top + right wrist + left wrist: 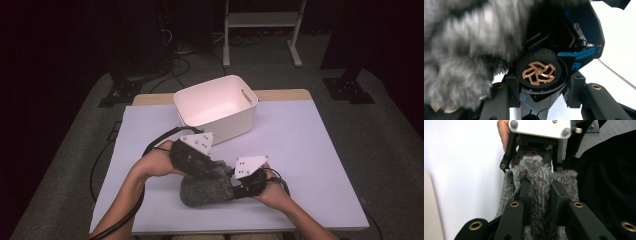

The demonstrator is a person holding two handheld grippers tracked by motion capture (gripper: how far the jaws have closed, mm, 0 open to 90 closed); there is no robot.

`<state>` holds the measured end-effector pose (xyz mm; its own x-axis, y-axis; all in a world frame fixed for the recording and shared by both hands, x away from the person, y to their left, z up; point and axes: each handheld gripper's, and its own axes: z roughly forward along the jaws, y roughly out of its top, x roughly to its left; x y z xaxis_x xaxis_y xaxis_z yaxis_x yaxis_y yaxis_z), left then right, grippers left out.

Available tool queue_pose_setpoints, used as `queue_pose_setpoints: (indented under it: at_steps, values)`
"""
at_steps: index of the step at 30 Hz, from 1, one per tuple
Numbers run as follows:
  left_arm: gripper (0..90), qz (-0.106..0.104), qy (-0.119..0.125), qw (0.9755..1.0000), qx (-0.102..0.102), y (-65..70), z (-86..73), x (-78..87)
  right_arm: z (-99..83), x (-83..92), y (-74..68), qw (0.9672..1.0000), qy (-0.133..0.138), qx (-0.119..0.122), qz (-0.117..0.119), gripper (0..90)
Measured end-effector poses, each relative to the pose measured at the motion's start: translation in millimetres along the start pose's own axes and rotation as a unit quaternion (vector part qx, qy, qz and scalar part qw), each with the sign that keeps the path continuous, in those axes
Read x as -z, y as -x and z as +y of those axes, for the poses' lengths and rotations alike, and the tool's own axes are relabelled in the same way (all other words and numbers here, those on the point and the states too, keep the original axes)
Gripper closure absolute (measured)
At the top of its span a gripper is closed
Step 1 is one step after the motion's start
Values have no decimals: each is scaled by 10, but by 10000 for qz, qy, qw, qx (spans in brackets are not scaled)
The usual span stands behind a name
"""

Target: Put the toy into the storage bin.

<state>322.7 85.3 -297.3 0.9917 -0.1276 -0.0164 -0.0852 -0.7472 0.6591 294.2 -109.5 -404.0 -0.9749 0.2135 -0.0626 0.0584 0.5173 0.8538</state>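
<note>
Holding a grey furry cloth (207,191) together, both grippers sit near the front edge of the desk (310,150), about midway along it. High view: left gripper (212,170) comes in from the left, its hand (155,162) behind it, grey plate on top; right gripper (240,189) comes in from the right with its hand (275,192), touching the cloth's right end. The cloth lies as a rolled bundle on the desk between them. A white tub (217,107) stands near the back edge of the desk, well apart from the cloth, open side up. A black cable (107,220) trails off the front left corner.

Left gripper view: the jaws are clamped on a ridge of the furry cloth (540,190), fabric pinched between the two black pads and bulging above them. Straight ahead is the right gripper (534,157) with its grey plate (540,127), touching the far end of the cloth. White desk surface (461,170) at left, a dark sleeve or garment (609,182) at right.

Right gripper view: the jaws are clamped on a black toy car (554,65) with blue trim; one wheel (539,71) with a copper-coloured rim faces the camera, sitting between the two jaws. The furry cloth (466,50) covers the car's left and upper part, blurred. White desk (619,50) at right.
</note>
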Motion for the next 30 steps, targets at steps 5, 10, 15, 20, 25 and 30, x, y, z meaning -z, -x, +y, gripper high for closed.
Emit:
queue_pose_setpoints:
  at_steps: [5, 10, 15, 20, 25, 30]
  values:
    - [746, -99, 115, 9999, 3, -51, 71, -101, -86, 74, 38, 9996, 117, -241, 11, 557]
    - [740, -36, 202, 9997, 147, -54, -45, -44, -128, 145, 51, 9995, 94, -300, 31, 556]
    - [738, -81, 437, 9985, 332, -51, -228, -55, -96, 213, 67, 9996, -205, -166, 75, 551]
    - [736, -175, 750, 9967, 255, -33, -246, -130, -38, 289, 42, 9982, -587, -47, 61, 552]
    - [733, -244, 807, 9961, 242, -51, -217, -211, -65, 389, 56, 9972, -739, -110, 83, 545]
    - [725, -223, 751, 9967, 207, -86, -202, -259, -83, 481, 54, 9960, -890, -111, 2, 540]
